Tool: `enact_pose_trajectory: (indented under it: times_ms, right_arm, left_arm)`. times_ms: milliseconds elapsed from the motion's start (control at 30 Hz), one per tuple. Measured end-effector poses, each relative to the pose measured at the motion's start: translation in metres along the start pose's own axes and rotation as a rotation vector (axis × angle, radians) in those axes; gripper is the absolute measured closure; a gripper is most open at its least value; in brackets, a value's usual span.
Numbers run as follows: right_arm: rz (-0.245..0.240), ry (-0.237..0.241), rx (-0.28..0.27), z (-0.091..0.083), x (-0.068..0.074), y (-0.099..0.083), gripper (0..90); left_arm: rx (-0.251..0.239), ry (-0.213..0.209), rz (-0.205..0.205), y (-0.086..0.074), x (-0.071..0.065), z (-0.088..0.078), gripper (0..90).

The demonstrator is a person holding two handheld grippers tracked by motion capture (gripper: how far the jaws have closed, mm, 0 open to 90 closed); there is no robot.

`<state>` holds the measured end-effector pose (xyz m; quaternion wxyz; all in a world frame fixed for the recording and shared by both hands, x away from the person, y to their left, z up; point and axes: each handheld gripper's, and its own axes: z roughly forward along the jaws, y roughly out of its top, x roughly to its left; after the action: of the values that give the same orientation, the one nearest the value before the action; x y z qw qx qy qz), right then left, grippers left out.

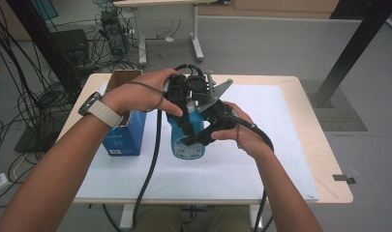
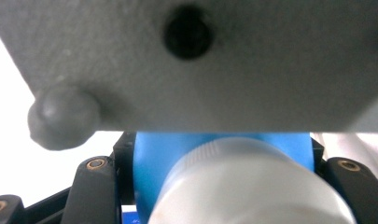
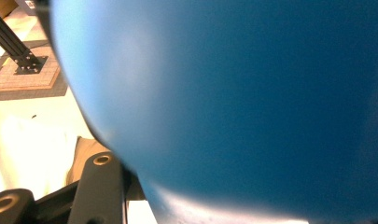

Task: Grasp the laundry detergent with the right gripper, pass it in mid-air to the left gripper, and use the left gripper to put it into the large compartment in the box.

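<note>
We've got the blue bottle (image 1: 188, 140) upright mid-bench, near the blue carton (image 1: 127, 133) on its left. Right gripper (image 1: 199, 139) clamps its rigid, slick-looking body low down; left gripper (image 1: 186, 104) pinches what looks like the ribbed cap (image 2: 252, 186), probably the surest hold.

A: What's around the rig?
B: Grey smooth floor (image 1: 280, 43); tangle of black cables (image 1: 29, 96) left of the grippers, black metal post (image 1: 351, 50) to their right.
A: Furniture?
B: Light wooden table (image 1: 329, 159) beneath them, white-legged second table (image 1: 145, 34) beyond. Even light.
</note>
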<state>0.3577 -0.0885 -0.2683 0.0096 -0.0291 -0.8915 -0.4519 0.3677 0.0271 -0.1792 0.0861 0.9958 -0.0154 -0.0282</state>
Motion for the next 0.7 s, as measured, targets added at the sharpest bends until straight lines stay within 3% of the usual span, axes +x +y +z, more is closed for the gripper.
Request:
enact_pose_trajectory:
  times_ms: [233,300,333,367,467,500,533,633,667,700]
  right_arm:
    - [-0.012,0.008,-0.013,-0.001,-0.001,0.000,43.3]
    - [-0.023,-0.002,-0.020,-0.002,-0.001,0.000,43.1]
    - [-0.062,-0.004,-0.039,-0.002,-0.003,-0.001,42.8]
    - [-0.061,-0.012,-0.051,-0.002,-0.003,-0.002,38.9]
    - [-0.019,-0.049,-0.050,-0.010,-0.004,-0.010,26.6]
    - [-0.016,-0.050,-0.044,-0.013,-0.004,-0.013,23.0]
    - [0.017,-0.041,-0.031,-0.018,-0.005,-0.017,20.6]
    - [0.059,-0.028,0.046,-0.029,-0.005,-0.030,14.2]
    - [0.097,-0.019,0.085,-0.033,-0.006,-0.036,10.6]
    - [0.112,-0.043,0.114,-0.036,-0.005,-0.041,9.4]
  left_arm:
    - [0.004,0.025,0.008,0.002,-0.002,-0.002,39.9]
    - [-0.004,0.030,0.004,0.001,-0.003,-0.004,39.8]
    - [-0.004,0.036,0.000,0.001,-0.004,-0.005,39.8]
    - [-0.005,0.041,-0.001,0.001,-0.004,-0.006,39.8]
    - [0.008,0.048,0.003,0.001,-0.003,-0.008,39.8]
    - [0.004,0.046,-0.009,0.000,-0.003,-0.008,39.8]
    - [-0.001,0.047,-0.010,0.000,-0.003,-0.009,39.7]
    - [0.001,0.048,-0.026,-0.001,-0.002,-0.012,39.6]
    - [0.003,0.051,-0.029,-0.001,-0.002,-0.013,39.6]
    - [0.006,0.055,-0.036,-0.001,-0.001,-0.015,39.6]
